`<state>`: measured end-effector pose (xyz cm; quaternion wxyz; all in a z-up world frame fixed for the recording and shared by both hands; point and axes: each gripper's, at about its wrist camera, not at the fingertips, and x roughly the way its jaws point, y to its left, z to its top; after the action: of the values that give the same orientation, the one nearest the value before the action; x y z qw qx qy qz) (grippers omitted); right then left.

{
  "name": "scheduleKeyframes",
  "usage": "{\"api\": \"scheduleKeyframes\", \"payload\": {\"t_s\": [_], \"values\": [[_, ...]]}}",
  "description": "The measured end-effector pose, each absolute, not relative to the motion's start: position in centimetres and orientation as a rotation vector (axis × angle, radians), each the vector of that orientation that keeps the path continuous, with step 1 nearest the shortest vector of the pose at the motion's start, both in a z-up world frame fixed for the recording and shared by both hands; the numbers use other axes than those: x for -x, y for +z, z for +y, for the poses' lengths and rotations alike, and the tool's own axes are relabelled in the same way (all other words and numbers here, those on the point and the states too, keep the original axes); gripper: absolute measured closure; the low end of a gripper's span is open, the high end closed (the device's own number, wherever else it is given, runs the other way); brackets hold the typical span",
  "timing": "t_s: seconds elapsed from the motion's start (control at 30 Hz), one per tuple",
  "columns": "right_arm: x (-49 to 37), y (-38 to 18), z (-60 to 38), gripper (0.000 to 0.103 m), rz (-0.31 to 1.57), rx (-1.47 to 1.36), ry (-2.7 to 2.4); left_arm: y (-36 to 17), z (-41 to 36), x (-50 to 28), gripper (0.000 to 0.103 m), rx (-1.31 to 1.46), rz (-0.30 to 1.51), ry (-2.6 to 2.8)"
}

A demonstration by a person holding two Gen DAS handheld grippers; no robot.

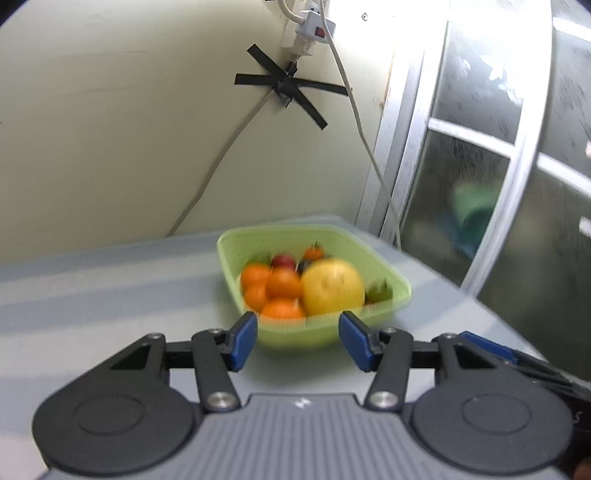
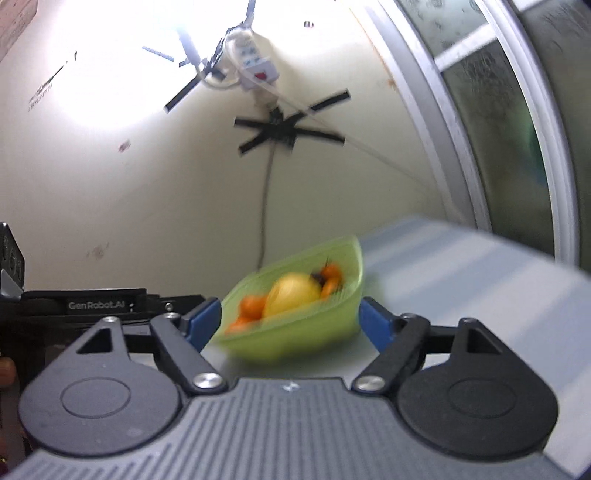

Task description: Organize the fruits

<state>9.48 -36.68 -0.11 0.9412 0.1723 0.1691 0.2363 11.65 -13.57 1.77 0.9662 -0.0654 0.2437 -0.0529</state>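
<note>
A light green plastic bowl stands on the grey table. It holds a large yellow fruit, several oranges, a red fruit and a green fruit. My left gripper is open and empty, just in front of the bowl's near rim. In the right wrist view the bowl looks tilted and blurred, with the yellow fruit inside. My right gripper is open and empty, its fingers on either side of the bowl's near wall.
A cream wall stands behind the table, with black tape crosses, a white power strip and hanging cables. A metal-framed frosted glass door is on the right. The left gripper's body shows at the left.
</note>
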Motion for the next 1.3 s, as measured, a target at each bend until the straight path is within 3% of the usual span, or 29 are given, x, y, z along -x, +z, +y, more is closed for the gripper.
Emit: {"api": "scheduleKeyframes", "payload": {"t_s": [0.23,0.5,0.57,0.7,0.87,1.3], "values": [[-5.1,-0.8,-35.0,0.009,0.426,-0.299,0.451,0.1,-13.8,-5.6,0.045,0.116,0.501,-0.018],[-1.1,-0.2,-35.1,0.0,0.383,-0.294,0.38,-0.3,-14.1,-1.0,0.038,0.094,0.48,0.045],[-0.1,-0.2,-35.0,0.0,0.379,-0.285,0.377,-0.4,-14.4,-0.1,0.011,0.084,0.468,0.06],[1.2,-0.4,-34.7,0.0,0.393,-0.27,0.354,-0.4,-15.3,1.5,0.001,0.051,0.437,0.093],[1.8,-1.1,-34.9,0.0,0.484,-0.315,0.355,-0.9,-16.1,2.5,0.0,0.037,0.461,0.111],[4.1,-1.1,-36.8,0.0,0.446,-0.37,0.329,-1.7,-18.2,3.8,0.0,-0.028,0.505,0.177]]}}
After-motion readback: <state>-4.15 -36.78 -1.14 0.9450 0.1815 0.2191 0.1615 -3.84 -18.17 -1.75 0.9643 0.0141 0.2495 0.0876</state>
